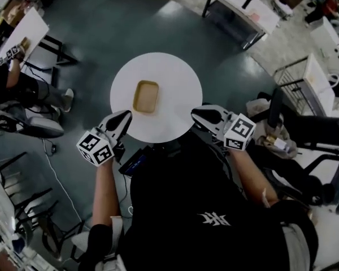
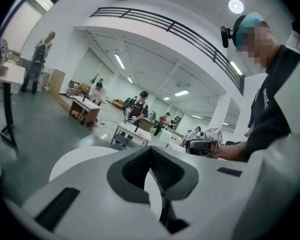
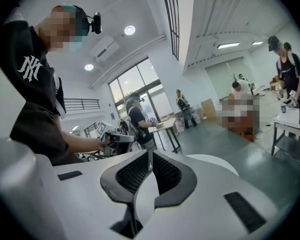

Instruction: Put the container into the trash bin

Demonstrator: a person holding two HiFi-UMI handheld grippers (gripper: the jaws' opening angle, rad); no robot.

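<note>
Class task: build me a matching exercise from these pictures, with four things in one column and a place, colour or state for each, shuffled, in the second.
Things
1. container
2. round table
3. left gripper
4. right gripper

Descriptions
A. shut and empty, by the table's near left edge
B. tan, lying near the middle of the tabletop
C. shut and empty, by the table's near right edge
D. white top

Pairs: 1-B, 2-D, 3-A, 4-C

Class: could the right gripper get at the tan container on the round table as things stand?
Probably yes: only bare tabletop lies between the right gripper and the container, though its shut jaws must open first.
</note>
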